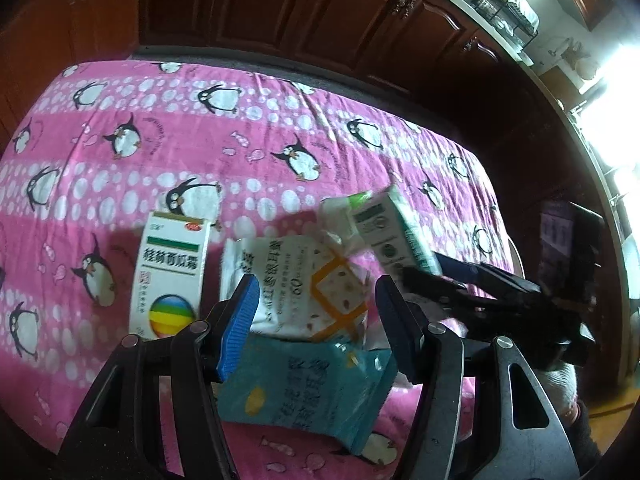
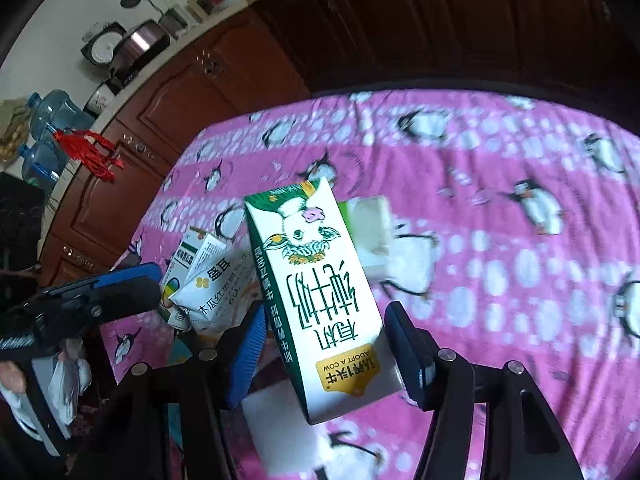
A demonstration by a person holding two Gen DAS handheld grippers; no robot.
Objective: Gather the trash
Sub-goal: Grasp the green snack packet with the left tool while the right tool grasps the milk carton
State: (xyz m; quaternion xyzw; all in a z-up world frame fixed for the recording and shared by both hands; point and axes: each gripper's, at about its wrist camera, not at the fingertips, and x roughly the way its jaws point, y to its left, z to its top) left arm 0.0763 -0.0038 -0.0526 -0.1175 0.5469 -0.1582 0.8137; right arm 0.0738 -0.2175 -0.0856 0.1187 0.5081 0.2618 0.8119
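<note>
My right gripper [image 2: 324, 354] is shut on a white and green milk carton [image 2: 316, 292] with a cow picture and holds it above the pink penguin cloth; the carton also shows in the left wrist view [image 1: 392, 232], with the right gripper [image 1: 424, 276] coming in from the right. My left gripper [image 1: 316, 320] is open over a teal snack wrapper [image 1: 308, 396] that lies between its fingers. A white snack bag with an orange pattern [image 1: 300, 284] lies just beyond. A white medicine box with a rainbow ball [image 1: 170, 276] lies to the left.
A pink penguin-print cloth [image 1: 200, 128] covers the table. Dark wooden cabinets [image 1: 304, 12] stand behind it. A folded white tissue [image 2: 372, 232] lies beyond the carton. Water jugs [image 2: 52, 116] and kitchen items stand on a counter at the left.
</note>
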